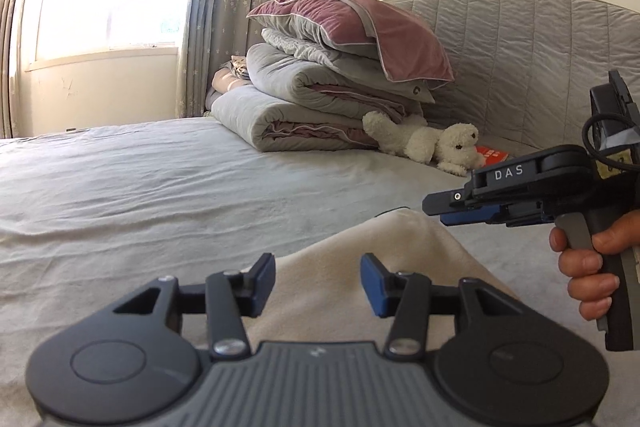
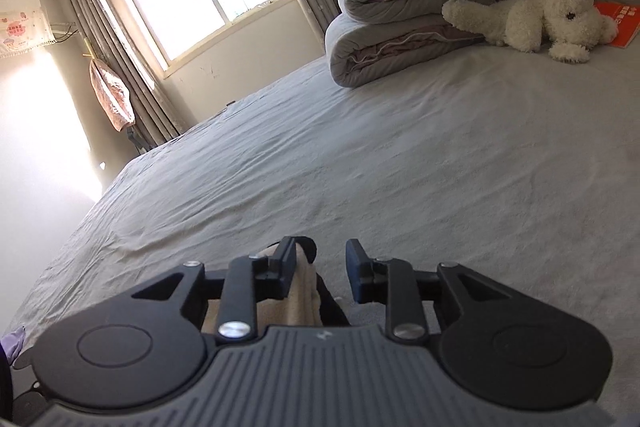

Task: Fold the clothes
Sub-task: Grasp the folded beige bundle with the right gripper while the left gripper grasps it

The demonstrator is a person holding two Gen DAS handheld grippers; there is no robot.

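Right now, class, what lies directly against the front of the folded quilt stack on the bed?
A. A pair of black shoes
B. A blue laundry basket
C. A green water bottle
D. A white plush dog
D: the white plush dog lies on the bed sheet, its raised paw against the foot of the folded quilt stack.

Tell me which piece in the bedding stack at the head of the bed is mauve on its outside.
The top pillow: its cover is mauve, while the folded quilts beneath it are grey outside.
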